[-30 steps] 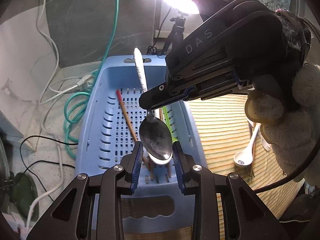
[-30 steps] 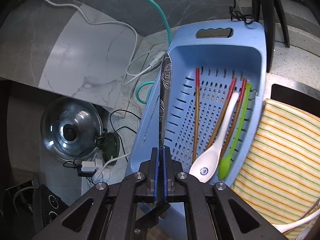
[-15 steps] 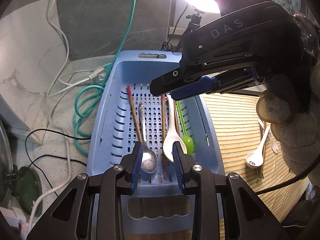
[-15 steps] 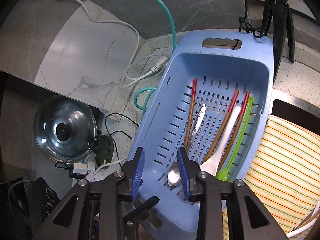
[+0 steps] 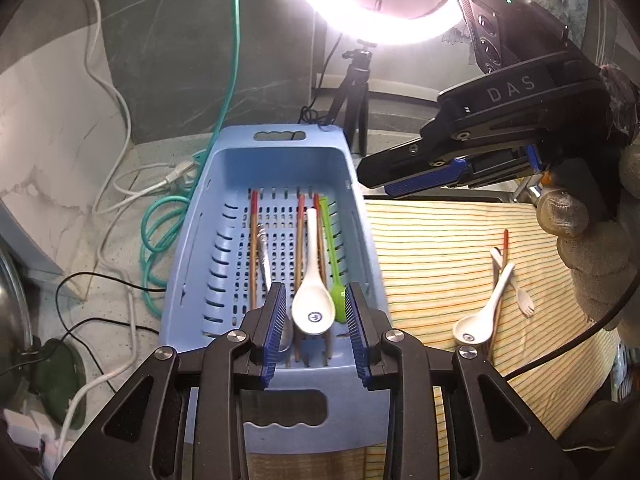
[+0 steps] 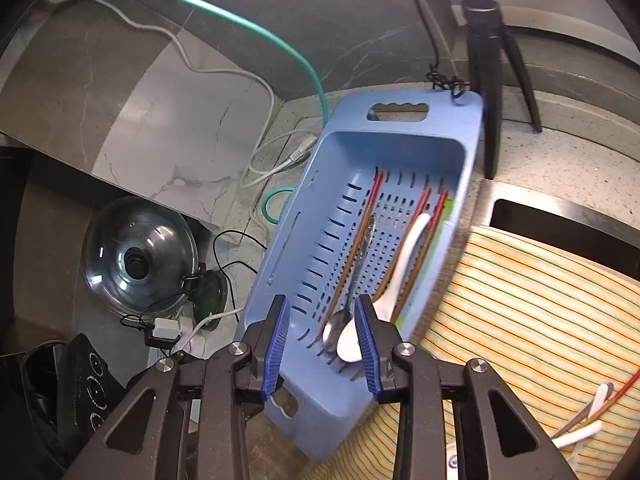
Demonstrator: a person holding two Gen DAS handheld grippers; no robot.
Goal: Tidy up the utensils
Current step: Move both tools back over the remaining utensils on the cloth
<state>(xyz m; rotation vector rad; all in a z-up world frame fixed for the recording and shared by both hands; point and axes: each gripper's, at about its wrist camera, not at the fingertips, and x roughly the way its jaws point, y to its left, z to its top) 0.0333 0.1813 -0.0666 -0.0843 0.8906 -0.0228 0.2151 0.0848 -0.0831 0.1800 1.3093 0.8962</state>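
A blue slotted basket (image 5: 280,136) holds red-tipped chopsticks (image 5: 253,240), a metal spoon (image 5: 262,252), a white ceramic spoon (image 5: 314,304) and a green spoon (image 5: 332,248). My left gripper (image 5: 316,328) hovers open over the basket's near end with nothing between its pads. My right gripper (image 6: 322,344) is open too, above the basket (image 6: 452,104), apart from the metal spoon (image 6: 334,330) lying inside. In the left wrist view the right gripper (image 5: 380,176) sits high at the right, held by a gloved hand (image 5: 592,260).
A striped cloth (image 5: 440,260) to the right carries a white spoon (image 5: 480,320), a chopstick (image 5: 503,264) and a small fork (image 5: 524,300). Cables (image 5: 160,220) lie left of the basket; a tripod (image 5: 356,92) and ring light (image 5: 380,0) stand behind. A glass lid (image 6: 136,256) sits far left.
My right gripper opened and let go of the metal spoon, which now lies in the basket beside a chopstick. The right gripper then drew up and away to the right.
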